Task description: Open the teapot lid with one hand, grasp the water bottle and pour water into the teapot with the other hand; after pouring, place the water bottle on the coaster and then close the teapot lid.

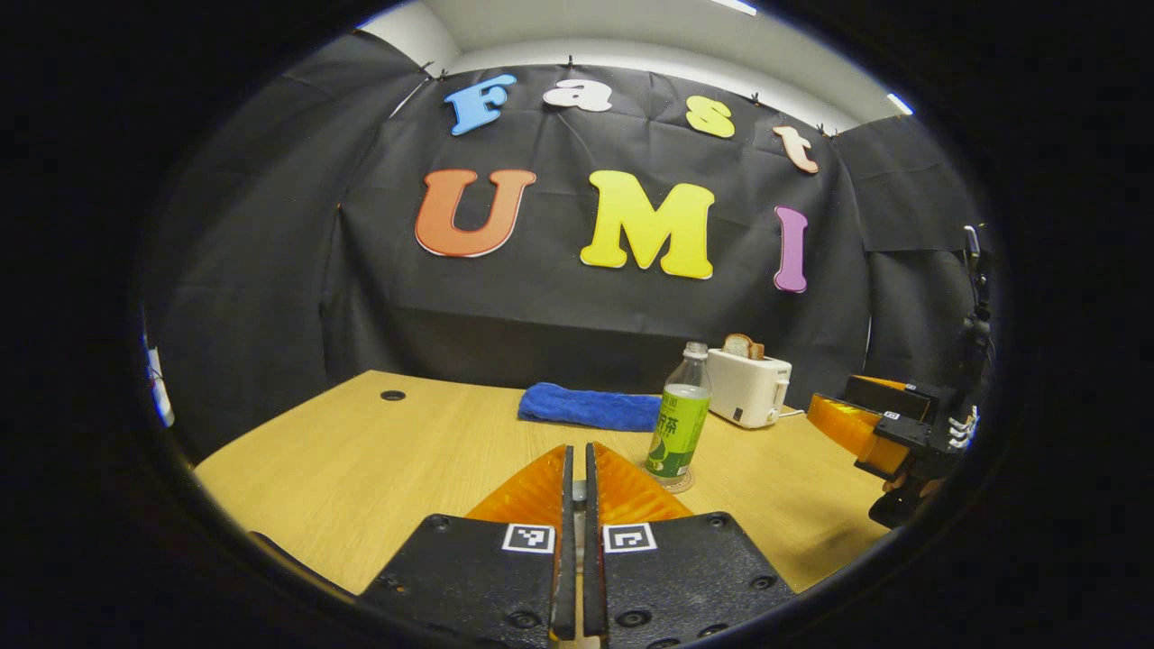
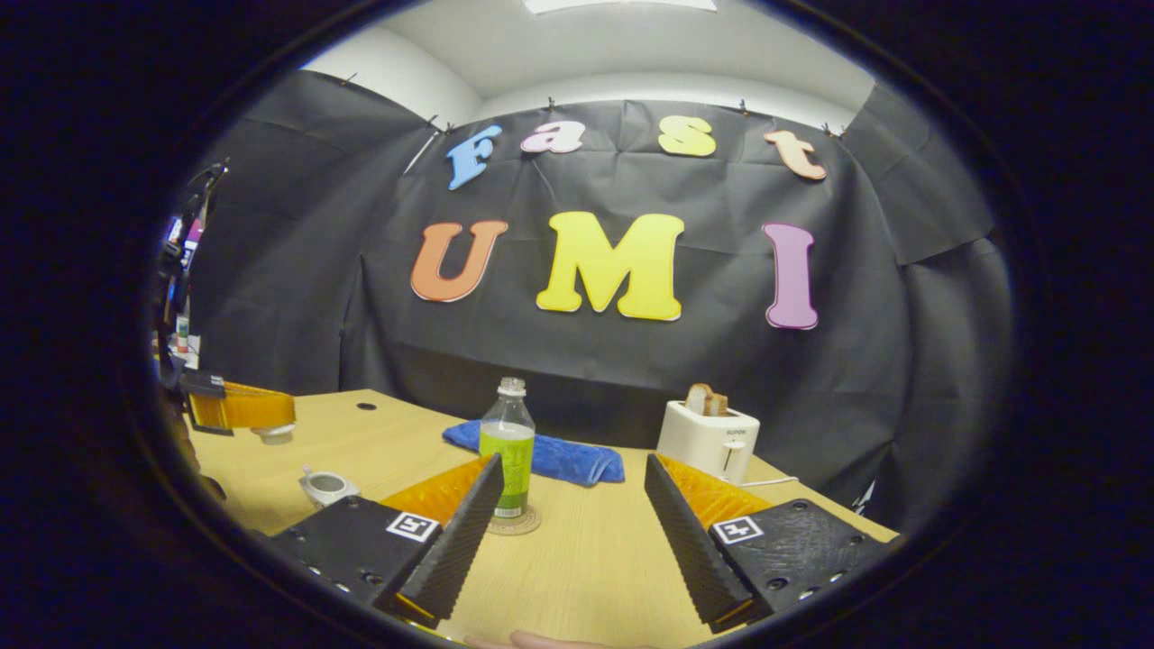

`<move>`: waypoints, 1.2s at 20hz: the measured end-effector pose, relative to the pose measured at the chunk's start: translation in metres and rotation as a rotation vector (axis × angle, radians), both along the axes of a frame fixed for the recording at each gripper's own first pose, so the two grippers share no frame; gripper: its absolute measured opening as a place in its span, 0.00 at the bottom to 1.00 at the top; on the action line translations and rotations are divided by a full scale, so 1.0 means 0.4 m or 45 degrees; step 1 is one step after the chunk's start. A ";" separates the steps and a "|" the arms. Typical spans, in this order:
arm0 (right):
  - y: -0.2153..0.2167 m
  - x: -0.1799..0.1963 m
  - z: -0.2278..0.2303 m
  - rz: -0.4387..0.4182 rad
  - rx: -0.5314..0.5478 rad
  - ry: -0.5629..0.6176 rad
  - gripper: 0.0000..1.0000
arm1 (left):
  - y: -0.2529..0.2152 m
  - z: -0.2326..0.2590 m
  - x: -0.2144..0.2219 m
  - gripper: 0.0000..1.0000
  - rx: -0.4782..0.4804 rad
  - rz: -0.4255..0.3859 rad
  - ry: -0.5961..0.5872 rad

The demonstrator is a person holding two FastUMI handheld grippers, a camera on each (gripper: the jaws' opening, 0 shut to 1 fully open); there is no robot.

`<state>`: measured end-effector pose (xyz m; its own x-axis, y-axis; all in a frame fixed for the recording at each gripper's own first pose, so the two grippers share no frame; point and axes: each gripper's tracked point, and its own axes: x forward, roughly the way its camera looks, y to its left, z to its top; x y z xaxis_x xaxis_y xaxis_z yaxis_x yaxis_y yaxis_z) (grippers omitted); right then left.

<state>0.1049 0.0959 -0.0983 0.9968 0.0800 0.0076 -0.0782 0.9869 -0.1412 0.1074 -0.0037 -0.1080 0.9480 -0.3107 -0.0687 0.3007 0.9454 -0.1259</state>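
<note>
One clear plastic water bottle stands upright on a round coaster, just beyond the right gripper, its ridged jaws apart. One open teapot sits left. The left gripper has jaws together over the wooden surface.

A folded blue towel lies near the back edge of a light wooden table, close to the black cloth wall of the booth. Beside the towel stands a white toaster with a slice of browned bread rising from its slot; a thin white cord trails from the toaster across the wood. A small dark round hole marks the tabletop towards its far corner. Above the cloth, a pale ceiling shows.
</note>
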 end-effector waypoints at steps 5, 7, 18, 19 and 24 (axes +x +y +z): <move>-0.042 -0.038 -0.022 0.007 0.044 0.018 0.97 | 0.002 -0.062 0.039 0.06 0.001 0.026 0.035; -0.058 -0.047 -0.033 0.016 0.079 0.025 0.95 | 0.003 -0.076 0.053 0.06 0.004 0.047 0.057; -0.082 -0.067 0.000 -0.030 0.023 -0.068 0.95 | -0.033 -0.134 0.103 0.06 0.191 0.154 0.032; -0.079 -0.071 0.001 -0.026 0.020 -0.072 0.95 | -0.045 -0.160 0.106 0.06 0.177 0.143 0.077; -0.079 -0.075 0.005 -0.022 0.011 -0.078 0.97 | -0.047 -0.149 0.101 0.06 0.162 0.177 0.059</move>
<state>0.0748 0.0642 -0.0963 0.9956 0.0627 0.0692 -0.0528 0.9893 -0.1363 0.1479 -0.0223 -0.1677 0.9761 -0.1630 -0.1439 0.1628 0.9866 -0.0131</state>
